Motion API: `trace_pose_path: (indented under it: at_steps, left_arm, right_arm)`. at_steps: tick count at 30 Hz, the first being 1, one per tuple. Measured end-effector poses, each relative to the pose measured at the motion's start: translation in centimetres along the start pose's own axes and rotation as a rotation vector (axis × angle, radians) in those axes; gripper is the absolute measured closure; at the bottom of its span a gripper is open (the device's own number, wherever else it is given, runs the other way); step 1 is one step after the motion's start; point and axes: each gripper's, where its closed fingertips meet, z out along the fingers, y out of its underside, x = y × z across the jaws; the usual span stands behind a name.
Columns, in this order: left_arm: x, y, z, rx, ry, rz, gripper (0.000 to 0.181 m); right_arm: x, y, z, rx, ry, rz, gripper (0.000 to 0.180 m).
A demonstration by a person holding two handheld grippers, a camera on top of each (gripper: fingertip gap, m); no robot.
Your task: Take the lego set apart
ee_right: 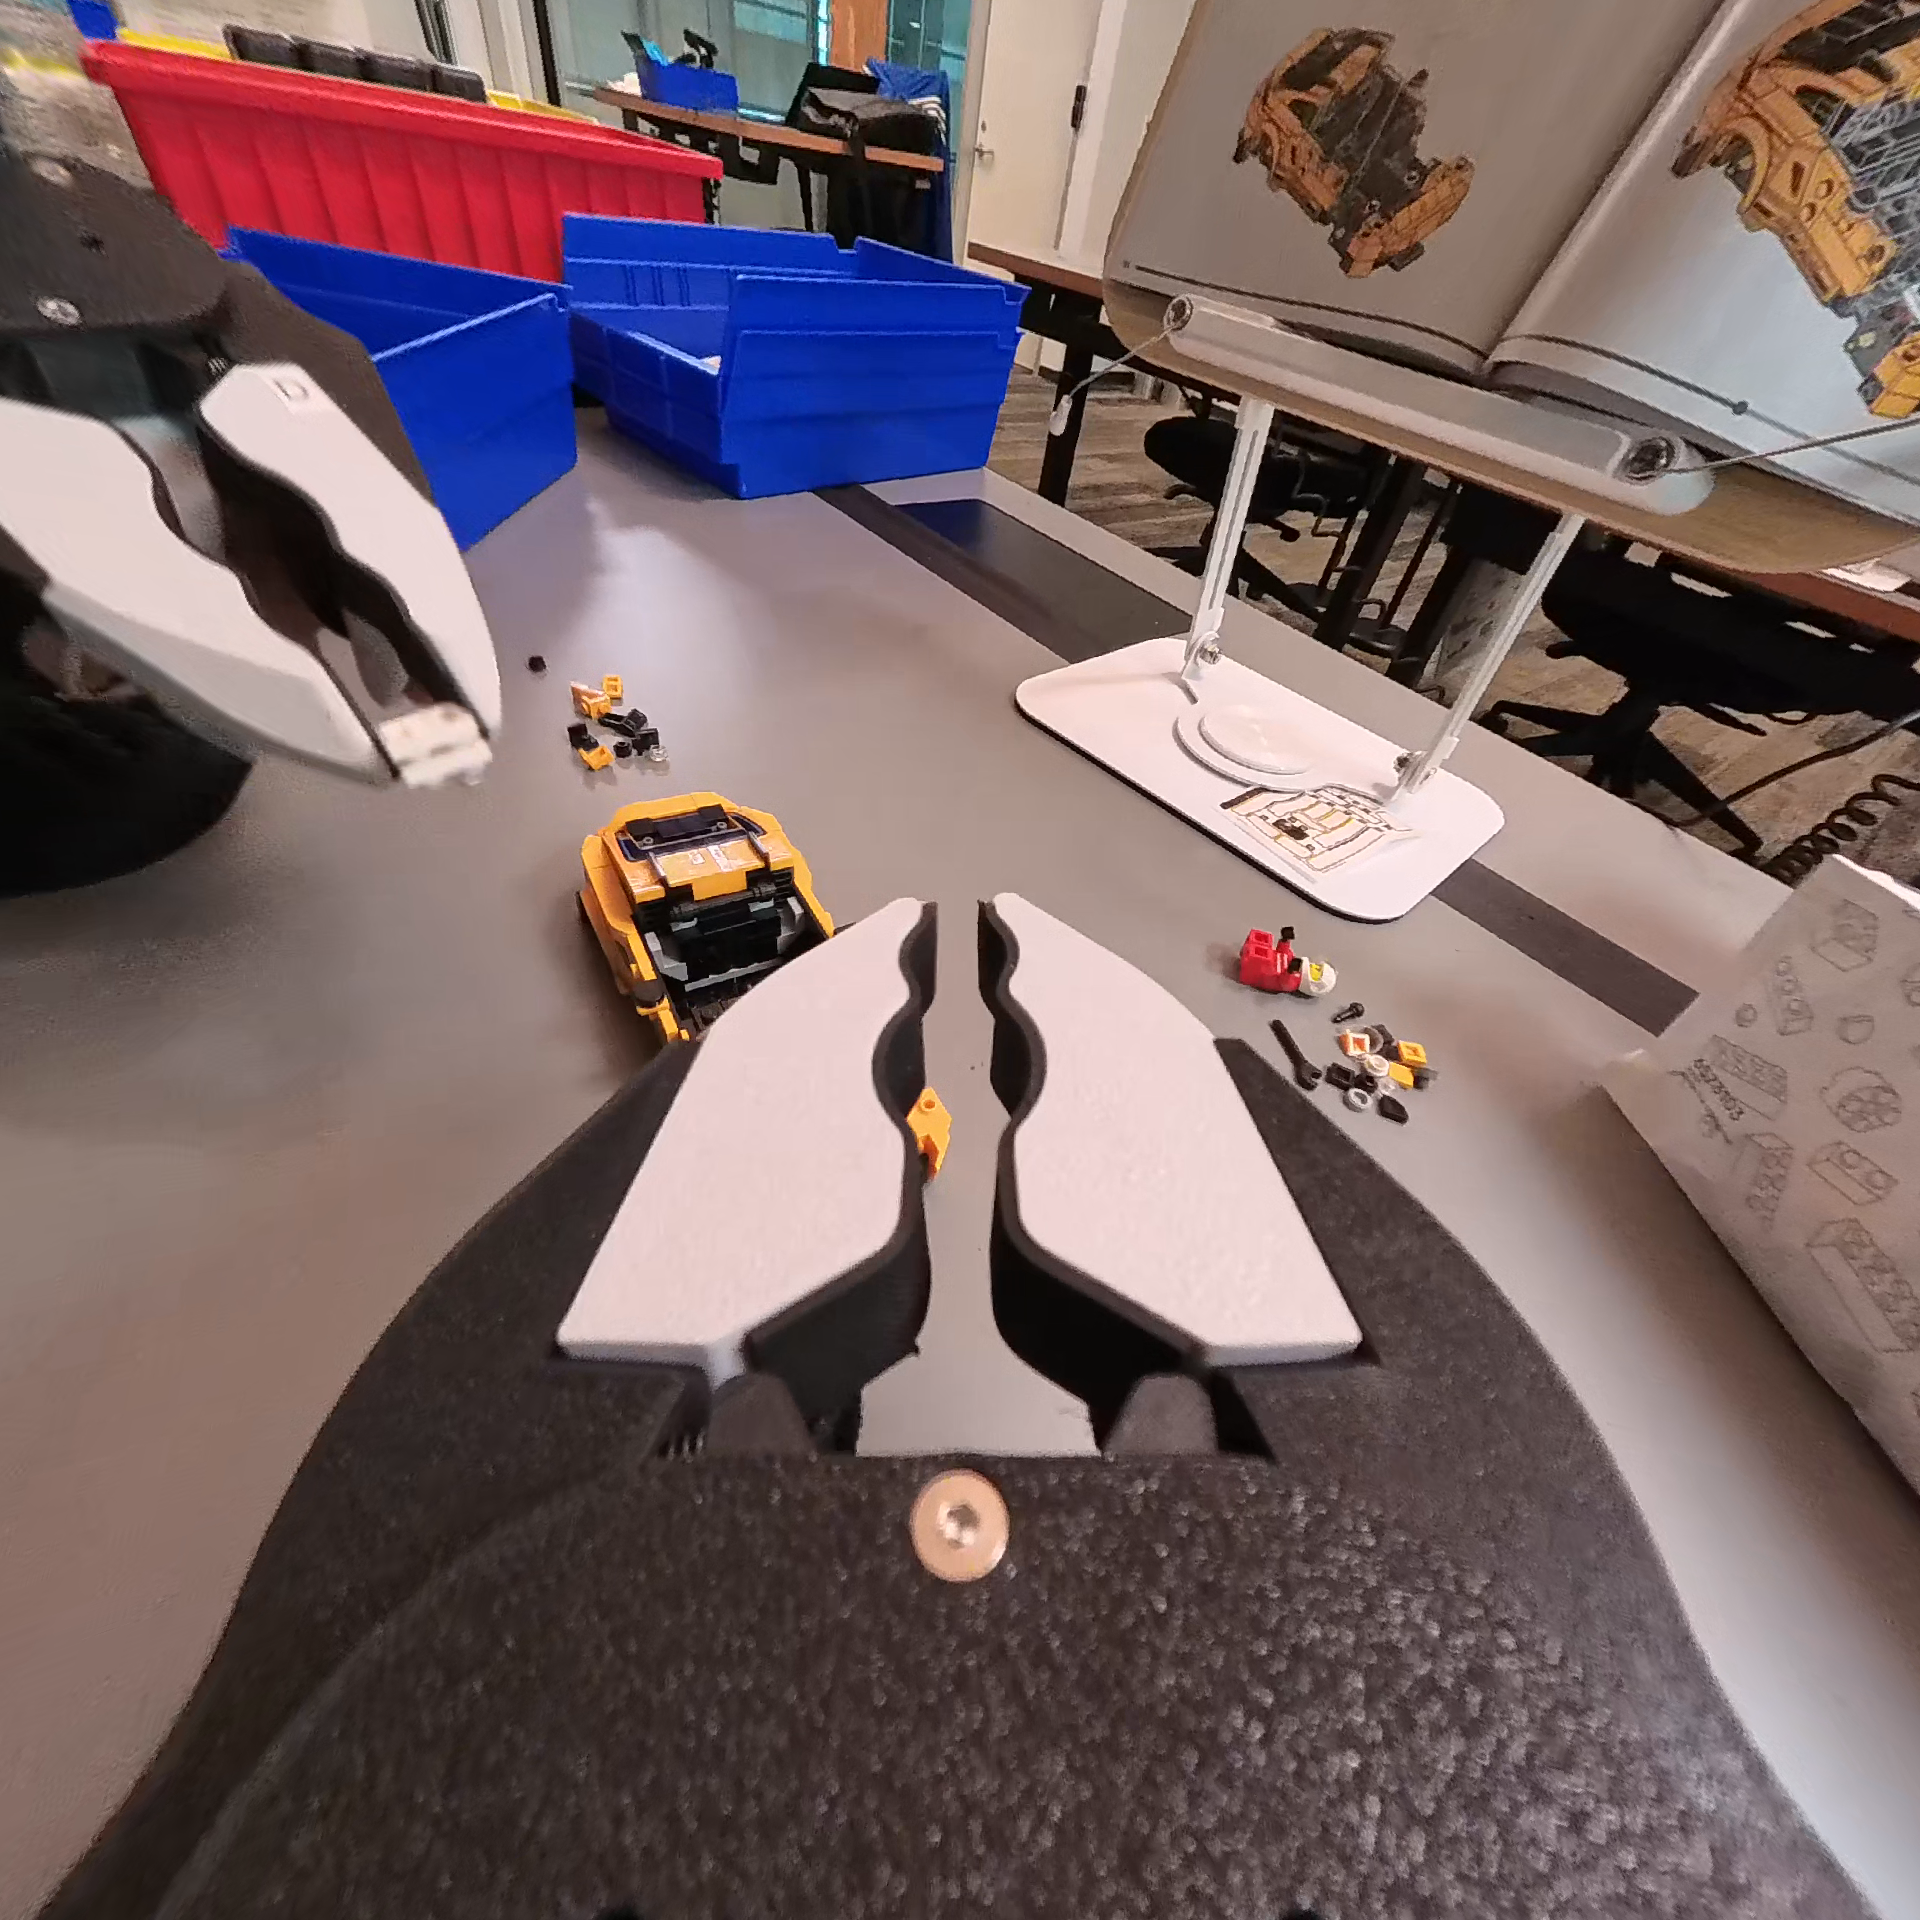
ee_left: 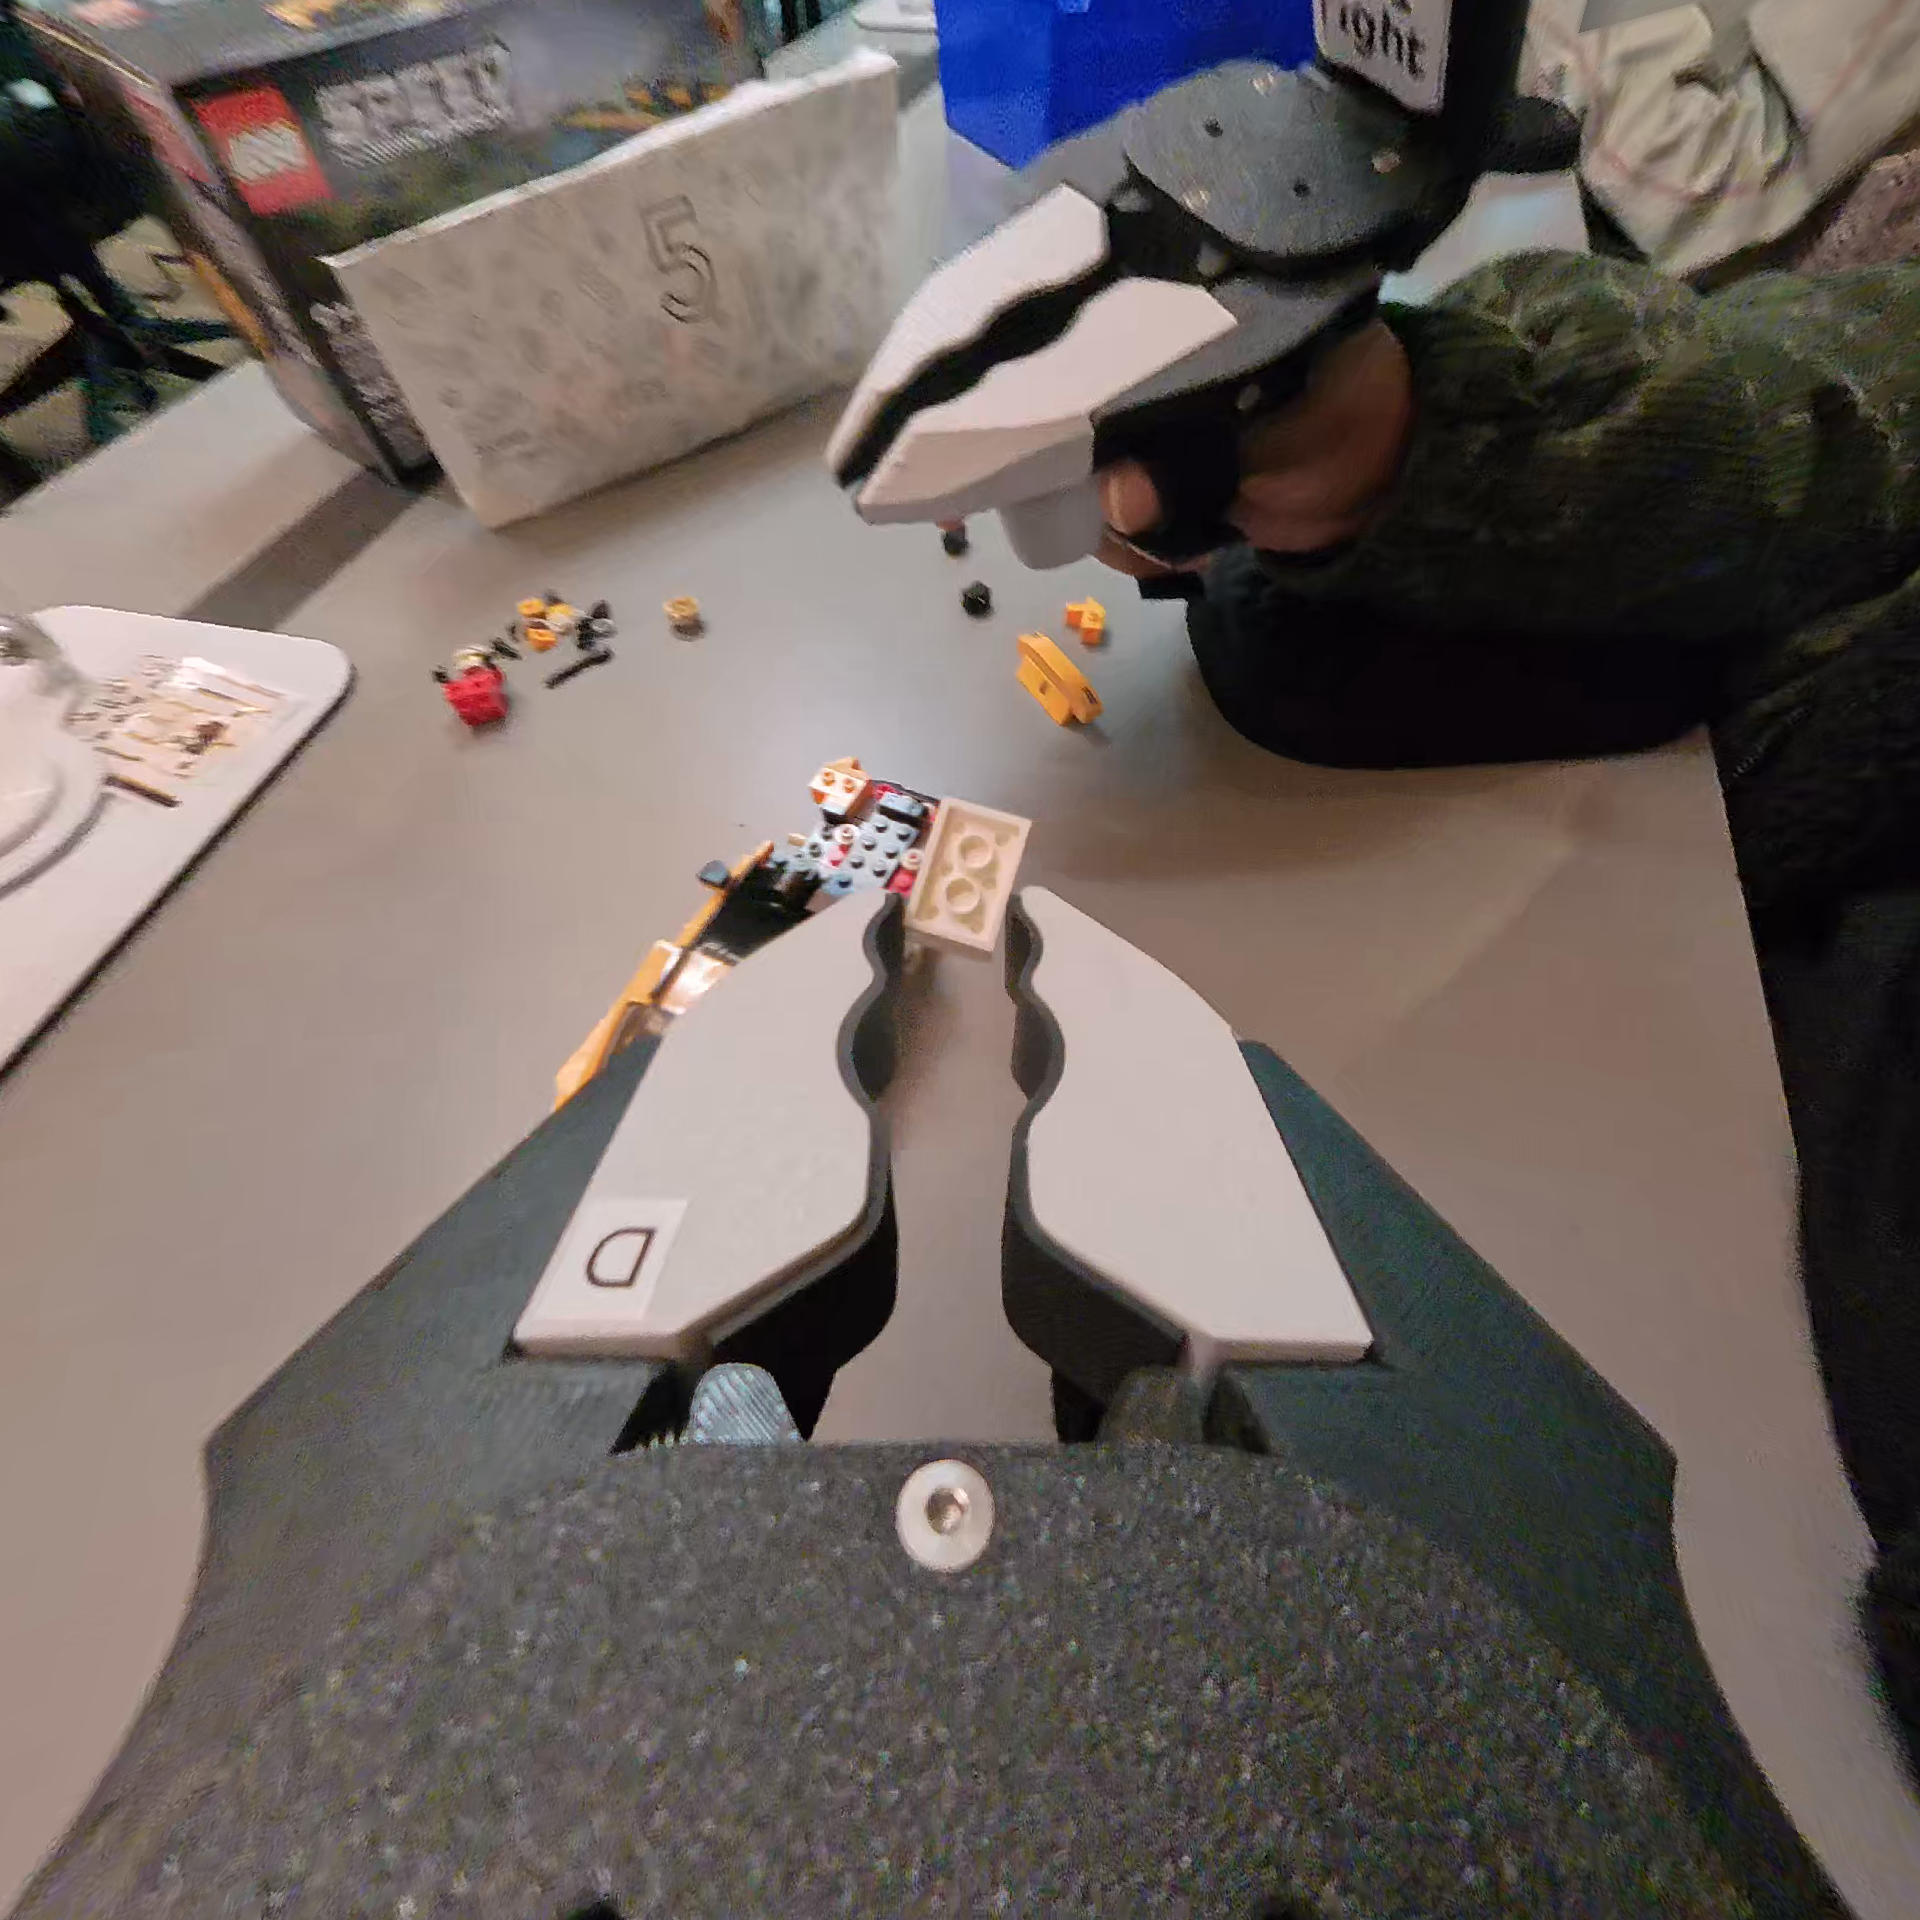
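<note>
A yellow and black lego car (ee_right: 696,894) stands on the grey table, part of its top off so that dark studs show (ee_left: 873,842). My left gripper (ee_left: 954,909) is shut on a white plate (ee_left: 971,873) and holds it just above the car. It also shows in the right wrist view (ee_right: 436,727), above the table at the left. My right gripper (ee_right: 958,914) has a narrow gap between its fingers and holds nothing. It hovers beyond the car (ee_left: 852,488). A small orange piece (ee_right: 928,1127) shows through the gap.
Loose pieces lie around: a red one (ee_left: 476,694), small clusters (ee_left: 561,623) (ee_right: 613,722) (ee_right: 1361,1070), an orange part (ee_left: 1058,677). A paper bag (ee_left: 623,312), a lego box (ee_left: 364,125), blue bins (ee_right: 790,374) and a book stand (ee_right: 1299,810) ring the table. A sleeve (ee_left: 1558,468) rests at the right. The tips of one gripper are about 12 cm away from the tips of the other.
</note>
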Motion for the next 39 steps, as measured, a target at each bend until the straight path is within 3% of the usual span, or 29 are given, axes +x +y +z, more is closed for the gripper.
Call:
trace_pose_path:
  at_steps: [23, 39]
  left_arm:
    - [-5.0, -1.8, -11.5, 0.219, -0.342, -0.107, 0.163]
    - [-9.1, 1.8, -20.2, 0.069, -0.549, -0.155, 0.163]
  right_arm:
    - [0.8, -0.8, -0.7, 0.067, 0.048, 0.066, 0.176]
    - [0.5, -1.6, -1.2, 0.1, 0.021, 0.083, 0.177]
